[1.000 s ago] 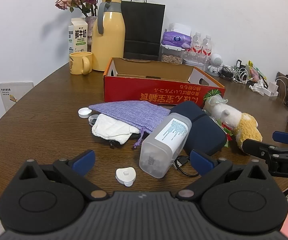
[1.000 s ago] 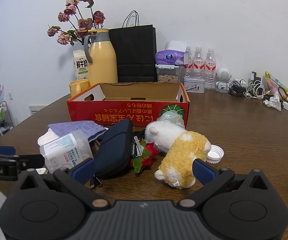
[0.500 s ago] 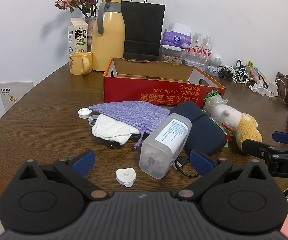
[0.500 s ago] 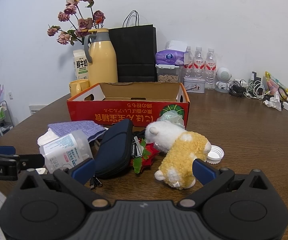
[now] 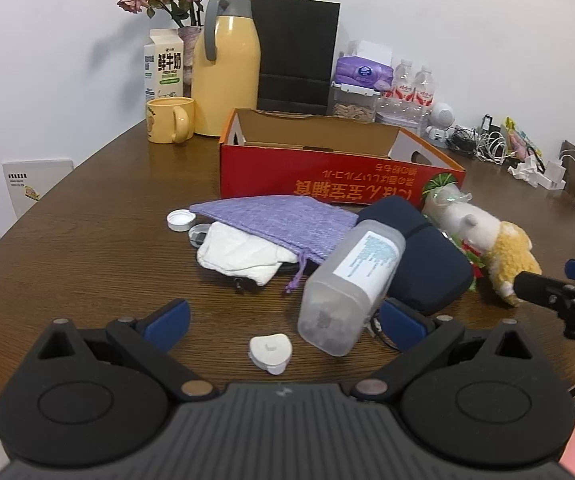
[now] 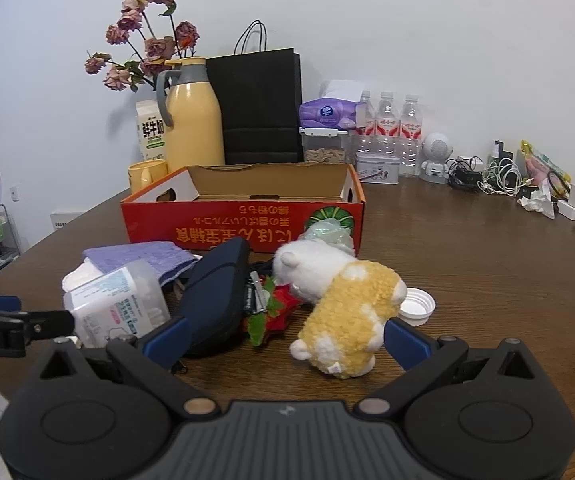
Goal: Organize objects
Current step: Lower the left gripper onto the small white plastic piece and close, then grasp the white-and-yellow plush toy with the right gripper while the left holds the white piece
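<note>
Brown table (image 5: 87, 248) unchanged over the last second: both grippers static, fingers apart, empty. Left gripper (image 5: 283, 320) faces clear bottle (image 5: 351, 280) at 1 o'clock; right gripper (image 6: 285, 334) faces plush toy (image 6: 343, 300) at 12. Red box (image 6: 243, 228) empty, sorting not started.

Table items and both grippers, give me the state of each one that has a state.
Red cardboard box: open, nothing visible inside.
Clear plastic bottle: lying down, leaning on the navy case.
Purple pouch: flat, over the white cloth.
Plush toy: lying on its side.
Yellow mug: upright.
Left gripper: open.
Right gripper: open.
</note>
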Demonstrator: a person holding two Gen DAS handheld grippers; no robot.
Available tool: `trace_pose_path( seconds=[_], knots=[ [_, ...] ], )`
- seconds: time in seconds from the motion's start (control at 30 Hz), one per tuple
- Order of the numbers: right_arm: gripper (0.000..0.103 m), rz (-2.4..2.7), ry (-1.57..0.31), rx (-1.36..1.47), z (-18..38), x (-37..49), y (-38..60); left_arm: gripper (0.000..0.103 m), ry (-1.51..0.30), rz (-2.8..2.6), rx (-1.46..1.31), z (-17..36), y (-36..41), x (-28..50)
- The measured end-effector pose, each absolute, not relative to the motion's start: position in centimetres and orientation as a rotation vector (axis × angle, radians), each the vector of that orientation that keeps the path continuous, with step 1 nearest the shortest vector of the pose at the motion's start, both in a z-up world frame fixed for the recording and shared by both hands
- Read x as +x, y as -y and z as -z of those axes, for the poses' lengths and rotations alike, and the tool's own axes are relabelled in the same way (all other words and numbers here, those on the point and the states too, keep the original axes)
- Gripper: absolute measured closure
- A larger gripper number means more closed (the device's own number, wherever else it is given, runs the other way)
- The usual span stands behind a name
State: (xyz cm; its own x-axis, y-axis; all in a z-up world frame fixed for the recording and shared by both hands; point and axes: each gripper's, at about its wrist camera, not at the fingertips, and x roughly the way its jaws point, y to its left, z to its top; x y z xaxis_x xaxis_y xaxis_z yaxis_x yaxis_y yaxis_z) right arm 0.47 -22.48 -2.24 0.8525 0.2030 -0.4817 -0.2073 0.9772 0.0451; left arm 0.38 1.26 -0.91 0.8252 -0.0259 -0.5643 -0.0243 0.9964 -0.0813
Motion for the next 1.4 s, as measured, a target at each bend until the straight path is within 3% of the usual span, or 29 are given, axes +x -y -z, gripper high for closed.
trace_pose_path(
  seconds=[0.27,0.5,0.57,0.67,0.73,1.27,1.4],
  knots=[
    [0.000,-0.193,-0.518,-0.016,3.0,1.2,23.5,0.000,-0.596,-0.018,-0.048,1.3,-2.5,0.2],
    [0.000,-0.177,-0.553,-0.017,4.1,2.6,23.8,0.028,-0.666,0.021,-0.023,3.0,-2.7,0.6],
    [0.000,-0.176,-0.561,-0.021,4.3,2.8,23.7,0.031,-0.678,0.027,-0.033,3.3,-2.8,0.9],
    [0.000,-0.171,-0.571,-0.022,4.7,3.2,23.7,0.048,-0.697,0.039,-0.034,3.8,-2.9,1.4],
    [0.000,-0.170,-0.577,-0.020,4.9,3.6,23.8,0.076,-0.693,0.044,-0.011,3.9,-2.7,1.4],
    [0.000,-0.075,-0.583,-0.035,5.8,6.2,23.7,0.076,-0.636,-0.034,-0.029,2.3,-4.6,2.0],
    [0.011,-0.050,-0.577,-0.030,6.0,6.8,24.1,0.076,-0.624,-0.043,-0.041,2.1,-5.0,2.2]
  ],
)
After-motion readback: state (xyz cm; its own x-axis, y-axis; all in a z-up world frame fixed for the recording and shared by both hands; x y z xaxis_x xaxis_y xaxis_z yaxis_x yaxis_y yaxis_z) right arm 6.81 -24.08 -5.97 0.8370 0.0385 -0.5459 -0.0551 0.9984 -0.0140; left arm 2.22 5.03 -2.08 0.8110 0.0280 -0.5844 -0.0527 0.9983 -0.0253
